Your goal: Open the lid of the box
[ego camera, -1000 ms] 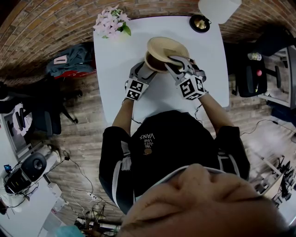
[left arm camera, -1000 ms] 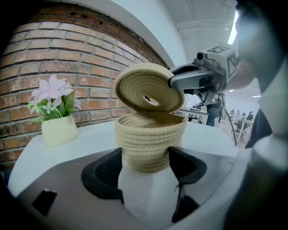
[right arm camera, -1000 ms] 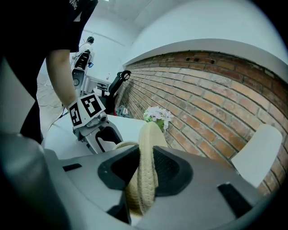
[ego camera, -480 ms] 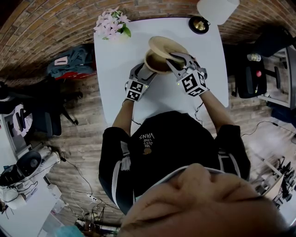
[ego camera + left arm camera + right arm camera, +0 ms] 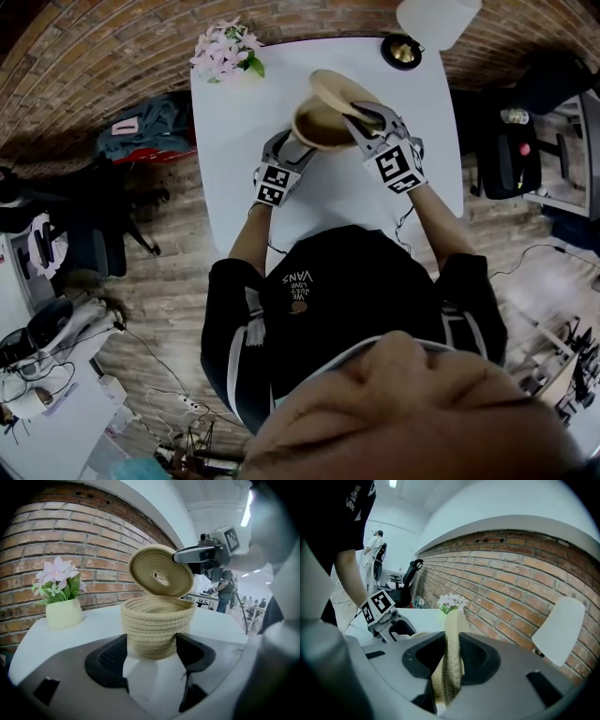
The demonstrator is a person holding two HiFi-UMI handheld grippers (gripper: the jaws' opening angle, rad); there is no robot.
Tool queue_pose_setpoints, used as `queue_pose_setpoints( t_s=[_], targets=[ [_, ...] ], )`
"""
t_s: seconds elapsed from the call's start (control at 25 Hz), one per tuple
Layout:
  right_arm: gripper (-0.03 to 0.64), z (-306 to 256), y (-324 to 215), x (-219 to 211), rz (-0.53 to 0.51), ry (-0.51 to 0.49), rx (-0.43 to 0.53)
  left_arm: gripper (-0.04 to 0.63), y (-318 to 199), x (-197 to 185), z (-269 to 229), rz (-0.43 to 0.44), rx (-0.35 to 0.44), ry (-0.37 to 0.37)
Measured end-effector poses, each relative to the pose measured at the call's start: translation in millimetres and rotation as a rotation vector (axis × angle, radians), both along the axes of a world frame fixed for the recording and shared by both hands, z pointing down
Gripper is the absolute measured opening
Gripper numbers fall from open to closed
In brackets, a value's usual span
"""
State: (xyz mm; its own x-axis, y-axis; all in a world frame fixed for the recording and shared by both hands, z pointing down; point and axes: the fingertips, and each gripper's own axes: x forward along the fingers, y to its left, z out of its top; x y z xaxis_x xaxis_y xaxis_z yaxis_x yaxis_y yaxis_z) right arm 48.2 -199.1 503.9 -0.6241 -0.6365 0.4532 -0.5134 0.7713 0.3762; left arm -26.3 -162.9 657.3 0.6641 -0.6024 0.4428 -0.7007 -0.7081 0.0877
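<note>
Tabletop point(image 5: 234, 122), right gripper point(image 5: 449, 656) pinches lid point(image 5: 159, 571), left gripper point(image 5: 152, 645) seemingly clasps box point(image 5: 157, 620)

A white table point(image 5: 239, 141) stands against a brick wall point(image 5: 309, 13) on a wood-plank floor point(image 5: 178, 246).

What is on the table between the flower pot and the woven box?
Nothing: only bare white table lies between the flower pot and the woven box, as the left gripper view shows.
</note>
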Motion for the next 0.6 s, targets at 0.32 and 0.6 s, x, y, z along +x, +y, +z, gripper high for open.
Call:
queue_pose_setpoints(
  t_s=[0.32, 0.6],
  targets=[
    [0.086, 0, 3, 12, 0.052, -0.052, -0.026, 0.316, 3, -4, -3, -0.015, -0.001, 0.018],
    [0.086, 5, 3, 28, 0.116, -0.079, -0.052, 0.316, 7, -10, -7, -0.025, -0.003, 0.015]
  ],
)
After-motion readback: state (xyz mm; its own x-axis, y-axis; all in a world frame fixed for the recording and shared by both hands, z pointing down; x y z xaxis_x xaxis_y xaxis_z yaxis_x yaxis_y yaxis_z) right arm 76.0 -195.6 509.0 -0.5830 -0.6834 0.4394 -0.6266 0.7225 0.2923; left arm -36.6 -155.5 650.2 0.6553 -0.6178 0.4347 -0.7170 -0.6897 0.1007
